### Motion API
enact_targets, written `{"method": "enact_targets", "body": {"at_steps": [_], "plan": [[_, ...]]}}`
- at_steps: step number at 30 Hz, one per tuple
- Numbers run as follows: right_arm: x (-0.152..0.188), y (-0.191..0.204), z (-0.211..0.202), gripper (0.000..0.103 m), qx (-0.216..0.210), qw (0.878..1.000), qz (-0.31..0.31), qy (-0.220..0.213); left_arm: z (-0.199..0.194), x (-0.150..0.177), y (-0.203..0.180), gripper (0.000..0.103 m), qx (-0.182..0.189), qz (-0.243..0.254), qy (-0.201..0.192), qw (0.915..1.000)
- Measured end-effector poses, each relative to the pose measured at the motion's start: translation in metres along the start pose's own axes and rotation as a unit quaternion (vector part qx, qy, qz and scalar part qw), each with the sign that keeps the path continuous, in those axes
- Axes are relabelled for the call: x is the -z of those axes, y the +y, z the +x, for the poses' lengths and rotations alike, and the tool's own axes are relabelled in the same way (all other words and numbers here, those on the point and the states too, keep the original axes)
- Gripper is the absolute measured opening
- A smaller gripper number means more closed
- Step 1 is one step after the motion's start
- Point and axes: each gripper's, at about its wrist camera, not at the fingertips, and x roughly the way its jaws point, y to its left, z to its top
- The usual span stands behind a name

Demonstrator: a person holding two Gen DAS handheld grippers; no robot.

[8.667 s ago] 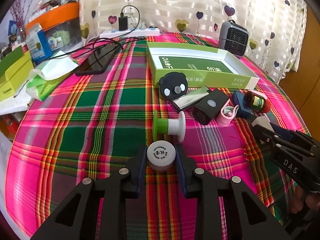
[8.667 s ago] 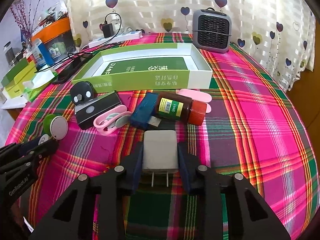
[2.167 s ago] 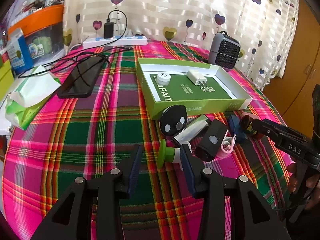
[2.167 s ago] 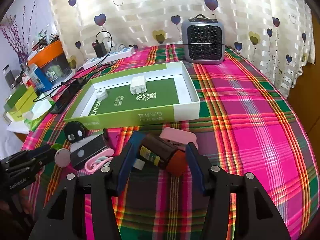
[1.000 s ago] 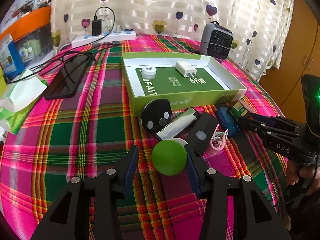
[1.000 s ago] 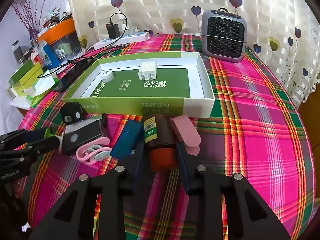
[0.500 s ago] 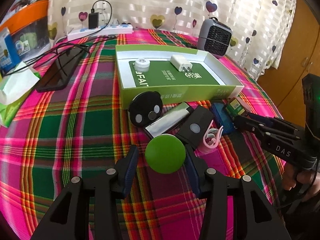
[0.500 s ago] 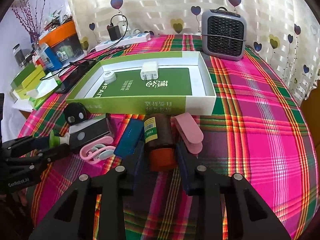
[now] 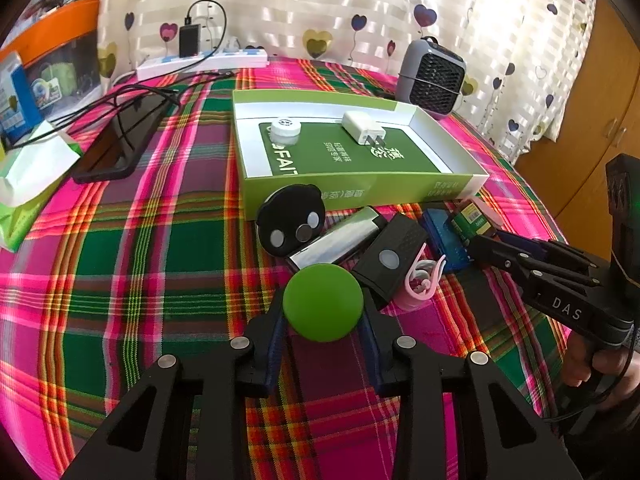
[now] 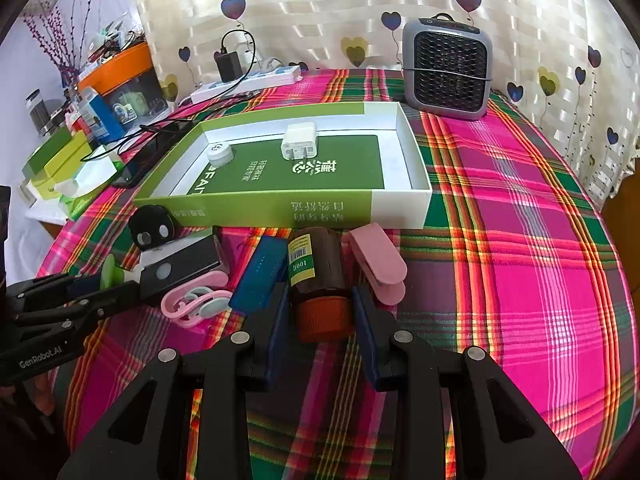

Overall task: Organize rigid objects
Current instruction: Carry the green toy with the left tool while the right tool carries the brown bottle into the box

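A pink, green and red plaid tablecloth (image 10: pixel 520 240) covers the table; on it lies a shallow green box (image 10: pixel 256 210) with white inner walls and a green printed floor, its long side facing the grippers; a grey fan heater (image 10: pixel 447 68) stands behind the box's far right corner; inside the box sit a white plug charger (image 10: pixel 299 141) near the back wall and a small white round cap (image 10: pixel 219 153) toward the left end, well apart from each other.

In front of the box lies a row of small things: a black round gadget with two silver buttons (image 9: pixel 291 225), a silver bar (image 9: pixel 340 238), a black rectangular block (image 9: pixel 394 258), a pink clip (image 9: pixel 424 280), a blue flat stick (image 10: pixel 259 272), and a pink case (image 10: pixel 378 266) just right of the bottle.

The right gripper (image 10: pixel 322 322) is clenched on a brown bottle (image 10: pixel 316 270), which lies on its side with a yellow-green barcode label and an orange-brown cap toward the camera, the pads pressing that cap; the left gripper (image 9: pixel 323 320) grasps a green spool (image 9: pixel 323 306) by its round green end, which faces the camera, its white stem showing in the right wrist view.
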Motion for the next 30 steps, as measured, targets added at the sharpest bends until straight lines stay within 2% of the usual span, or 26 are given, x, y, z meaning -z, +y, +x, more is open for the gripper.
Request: {"method": "enact_targets", "body": {"at_steps": [16,30], "plan": [[0.001,0.000,-0.004,0.033,-0.002,1.000,0.000,-0.004,-0.006,0.000,-0.002,0.032,-0.008,0.006,-0.004,0.9999],[-0.006,0.004,-0.018,0.033,-0.004,1.000,-0.002,-0.021,-0.026,-0.010,-0.011,0.032,-0.013,0.022,-0.029,0.9992]]}}
